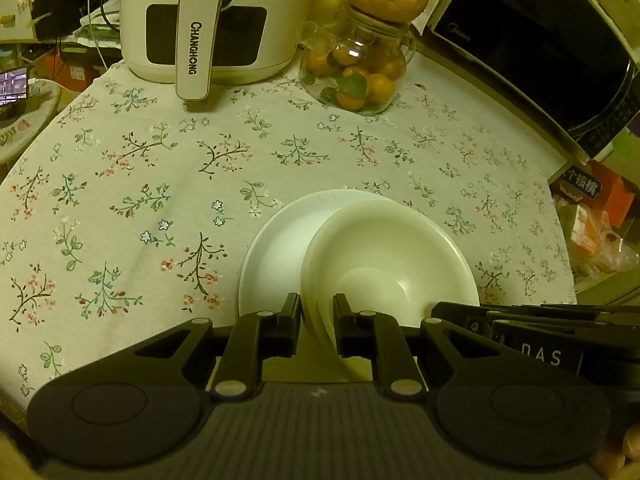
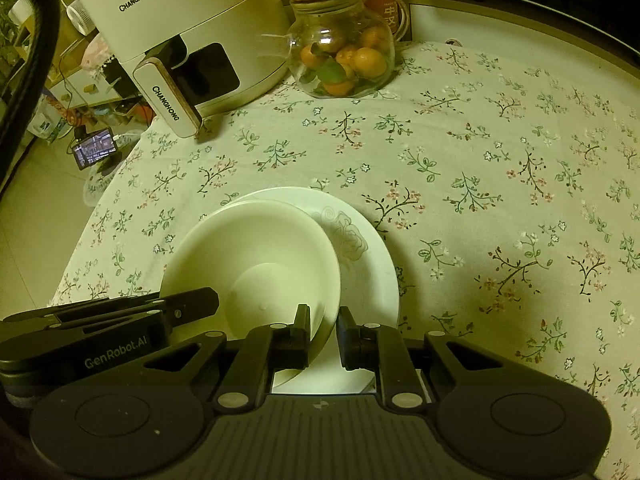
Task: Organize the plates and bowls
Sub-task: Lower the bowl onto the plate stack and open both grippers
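A white bowl (image 1: 384, 264) sits tilted on a white plate (image 1: 276, 248) at the near edge of the desk (image 1: 160, 184), which is covered by a floral cloth. The left gripper (image 1: 317, 312) has its fingers narrowed onto the bowl's left rim, and the right gripper (image 2: 324, 320) pinches the bowl's right rim. At the far side stand a white Changhong air fryer (image 1: 208, 20) and a glass jar of small oranges (image 1: 356, 68), with a microwave (image 1: 540, 40) far right.

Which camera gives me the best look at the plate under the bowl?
The right wrist view: the plate shows its grey floral pattern and a broad stretch of rim beside the bowl. The left wrist view shows only a plain white crescent of it.
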Motion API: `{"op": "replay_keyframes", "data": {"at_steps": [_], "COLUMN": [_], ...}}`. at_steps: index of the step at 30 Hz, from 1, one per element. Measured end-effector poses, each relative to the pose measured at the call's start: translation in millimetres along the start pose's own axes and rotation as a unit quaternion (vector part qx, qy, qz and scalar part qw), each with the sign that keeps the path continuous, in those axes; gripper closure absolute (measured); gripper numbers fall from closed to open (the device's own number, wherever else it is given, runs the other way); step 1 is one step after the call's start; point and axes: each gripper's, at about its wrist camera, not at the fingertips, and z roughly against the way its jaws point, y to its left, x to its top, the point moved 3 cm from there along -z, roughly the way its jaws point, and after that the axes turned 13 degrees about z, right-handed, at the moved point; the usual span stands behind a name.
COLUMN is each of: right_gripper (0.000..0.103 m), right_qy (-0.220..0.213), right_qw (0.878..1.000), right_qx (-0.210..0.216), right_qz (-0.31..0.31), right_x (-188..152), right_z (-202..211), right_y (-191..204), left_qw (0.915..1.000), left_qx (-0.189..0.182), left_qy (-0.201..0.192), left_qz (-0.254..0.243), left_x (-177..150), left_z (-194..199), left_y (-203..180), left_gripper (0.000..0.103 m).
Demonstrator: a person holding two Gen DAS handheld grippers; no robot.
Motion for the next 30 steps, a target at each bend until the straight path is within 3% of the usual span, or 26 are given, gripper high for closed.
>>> {"op": "replay_keyframes", "data": {"at_steps": [16,19,23,26,30], "right_gripper": [0.084,0.083,0.068,0.066,0.066], "right_qy": [-0.004,-0.009,-0.026,-0.036,-0.048], "right_qw": [1.000,1.000,1.000,0.999,0.998], "right_qx": [-0.004,-0.005,-0.013,-0.010,-0.023], "right_qz": [0.009,0.008,0.011,0.012,0.020], "right_x": [0,0,2,3,-2], "right_z": [1,5,16,22,33], "right_y": [1,0,-1,2,9], "left_qw": [0.9999,0.9999,0.9984,0.9967,0.9937], "left_qx": [0.003,0.003,0.017,0.032,0.054], "left_qy": [-0.010,-0.016,-0.050,-0.067,-0.085], "left_qz": [0.000,-0.003,-0.021,-0.034,-0.049], "left_x": [2,4,4,3,0], "left_z": [2,5,20,28,41], "left_y": [0,0,-1,-2,-4], "left_gripper": [0.078,0.073,0.056,0.048,0.045]}}
